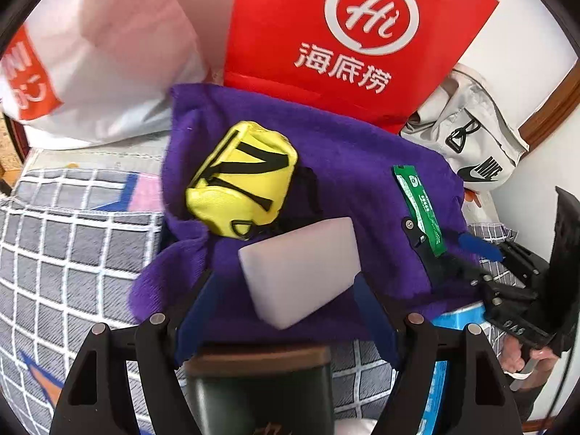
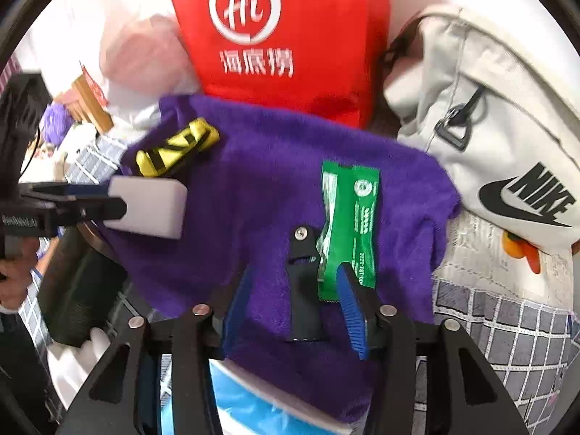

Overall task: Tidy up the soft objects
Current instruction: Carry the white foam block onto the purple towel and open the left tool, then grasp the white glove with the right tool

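Observation:
A purple towel (image 1: 348, 166) lies spread over the bed; it also shows in the right wrist view (image 2: 261, 181). On it sit a small yellow pouch (image 1: 243, 177) with black straps, also in the right wrist view (image 2: 177, 146), and a green sachet (image 1: 420, 206). My left gripper (image 1: 290, 282) is shut on a white sponge block (image 1: 301, 272), held just above the towel; the sponge also shows at the left of the right wrist view (image 2: 148, 206). My right gripper (image 2: 326, 282) is shut on the lower end of the green sachet (image 2: 349, 224).
A red bag (image 1: 348, 36) with white lettering stands behind the towel, a white plastic bag (image 1: 101, 58) to its left, a grey Nike bag (image 2: 489, 127) to its right. A grey checked bedcover (image 1: 65, 253) lies around. A blue-and-white pack (image 2: 253, 398) sits under the towel's near edge.

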Available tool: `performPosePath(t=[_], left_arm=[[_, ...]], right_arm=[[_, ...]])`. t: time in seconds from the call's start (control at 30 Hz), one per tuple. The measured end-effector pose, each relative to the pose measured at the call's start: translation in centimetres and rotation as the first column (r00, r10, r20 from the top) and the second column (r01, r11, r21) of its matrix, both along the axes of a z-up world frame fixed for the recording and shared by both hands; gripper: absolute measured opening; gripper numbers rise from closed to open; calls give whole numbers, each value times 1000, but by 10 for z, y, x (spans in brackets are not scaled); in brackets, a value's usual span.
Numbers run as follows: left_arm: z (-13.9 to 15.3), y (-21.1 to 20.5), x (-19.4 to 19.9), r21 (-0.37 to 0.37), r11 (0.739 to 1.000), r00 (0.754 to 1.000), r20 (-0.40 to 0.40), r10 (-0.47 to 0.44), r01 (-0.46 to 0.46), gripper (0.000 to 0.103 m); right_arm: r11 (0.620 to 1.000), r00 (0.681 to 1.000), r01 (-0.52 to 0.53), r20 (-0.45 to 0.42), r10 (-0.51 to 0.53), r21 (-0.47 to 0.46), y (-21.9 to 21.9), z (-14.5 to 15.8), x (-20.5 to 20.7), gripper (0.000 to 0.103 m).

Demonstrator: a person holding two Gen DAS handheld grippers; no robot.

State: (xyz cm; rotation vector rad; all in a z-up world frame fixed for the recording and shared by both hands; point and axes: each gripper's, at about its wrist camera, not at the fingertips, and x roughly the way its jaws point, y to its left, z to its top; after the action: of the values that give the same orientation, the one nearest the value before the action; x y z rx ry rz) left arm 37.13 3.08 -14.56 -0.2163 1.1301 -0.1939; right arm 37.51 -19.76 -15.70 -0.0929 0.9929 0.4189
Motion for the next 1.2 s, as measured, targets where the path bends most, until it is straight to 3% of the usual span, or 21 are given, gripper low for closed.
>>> performPosePath(t=[0.13,0.23,0.33,0.57,0.83,1.2], left_arm=[[16,15,-22,-3,999,998,37,44,-44,75],[31,26,-43,-8,997,993,92,71,-71,75],[38,33,-64,-4,997,988,132,75,-75,75],[41,44,-113,39,995,984,157,90,-97,75],[28,71,-157,-4,990,982,129,137,-138,75],[4,76,-193,15,992,985,124,122,-125,75]], right_arm=[[998,1000,14,25,-16,55,-2,21,-16,53],[998,998,4,61,-7,59,1,35,-39,62],[998,996,-26,92,21,58,9,40,-66,63],[982,994,-103,38,98,156,38,43,-128,63],[968,975,-223,36,220,117,87,30,-179,63],[986,986,-167,17,167,-12,109,-5,-195,57]])
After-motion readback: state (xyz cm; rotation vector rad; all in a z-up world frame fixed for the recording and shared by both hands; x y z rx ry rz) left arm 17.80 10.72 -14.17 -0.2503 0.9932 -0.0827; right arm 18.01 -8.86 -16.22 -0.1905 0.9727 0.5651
